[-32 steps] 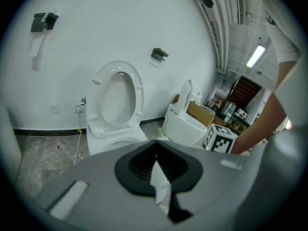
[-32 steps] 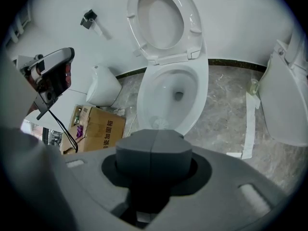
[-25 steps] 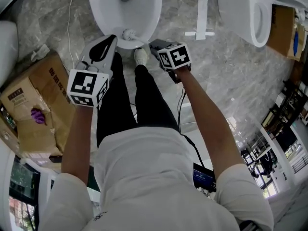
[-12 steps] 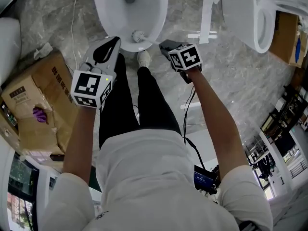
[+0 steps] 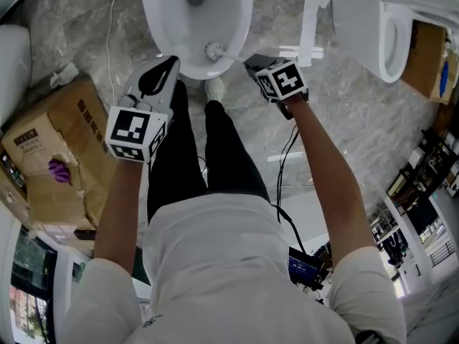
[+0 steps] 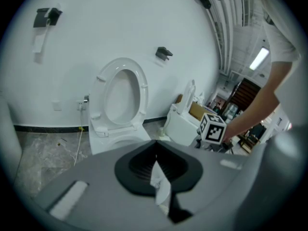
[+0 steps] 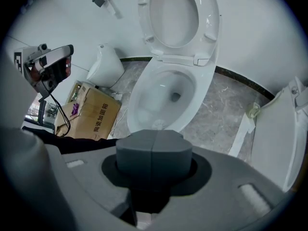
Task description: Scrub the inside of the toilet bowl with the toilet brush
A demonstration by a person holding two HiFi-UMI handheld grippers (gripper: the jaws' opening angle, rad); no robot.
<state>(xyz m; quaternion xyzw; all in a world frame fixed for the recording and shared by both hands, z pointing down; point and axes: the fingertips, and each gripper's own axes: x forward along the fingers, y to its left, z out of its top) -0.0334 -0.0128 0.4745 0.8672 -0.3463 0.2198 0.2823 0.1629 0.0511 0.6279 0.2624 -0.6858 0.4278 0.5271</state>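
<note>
Presently the right gripper [image 5: 249,61] has its fingers clenched on the brush [image 5: 213,49] handle. The bristle head sits inside the bowl [image 5: 161,27], against the near wall just under the front rim. The left gripper [image 5: 169,61] hangs beside that rim, its fingers closed together on nothing.

toilet bowl [image 5: 172,31] open from above | cardboard box [image 5: 50,149] left | second toilet [image 5: 362,16] right

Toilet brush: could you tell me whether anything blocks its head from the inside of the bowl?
Nothing visible does. The toilet brush, held in the right gripper, has its head inside the toilet bowl near the front rim; the seat is raised.
</note>
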